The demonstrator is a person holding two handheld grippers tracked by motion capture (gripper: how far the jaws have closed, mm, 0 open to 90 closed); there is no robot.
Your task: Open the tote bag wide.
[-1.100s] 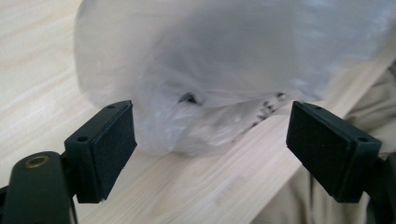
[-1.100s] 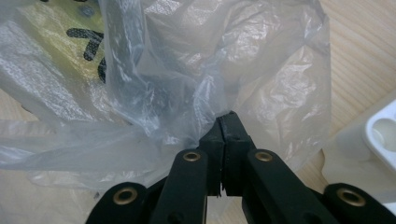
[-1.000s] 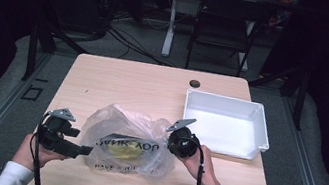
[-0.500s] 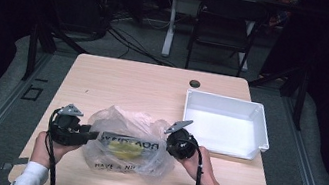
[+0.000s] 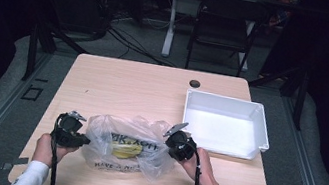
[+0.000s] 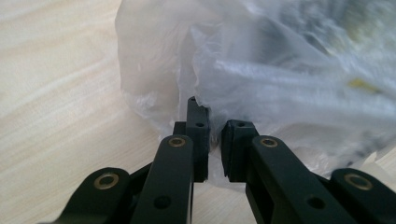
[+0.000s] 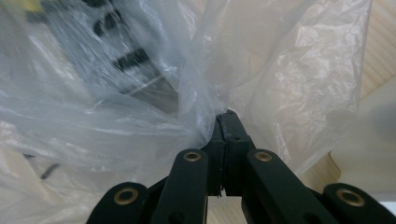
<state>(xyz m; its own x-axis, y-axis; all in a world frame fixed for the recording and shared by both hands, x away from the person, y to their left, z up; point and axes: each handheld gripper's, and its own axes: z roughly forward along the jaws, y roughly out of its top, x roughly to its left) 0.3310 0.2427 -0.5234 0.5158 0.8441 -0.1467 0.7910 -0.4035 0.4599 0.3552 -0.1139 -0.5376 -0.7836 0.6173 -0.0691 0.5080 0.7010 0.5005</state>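
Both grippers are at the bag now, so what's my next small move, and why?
Probably finish closing the left gripper: its jaws have just been closing, yet a narrow gap remains around the clear plastic bag. The right gripper already pinches the opposite edge.

White sleeves (image 5: 32, 172) – black grippers (brass rivets).

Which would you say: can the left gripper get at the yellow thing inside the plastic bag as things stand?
Probably not yet. The left gripper sits at the plastic bag edge, its jaws just closing with film between them, and the yellow thing lies wrapped inside. The right gripper pinches the other side.
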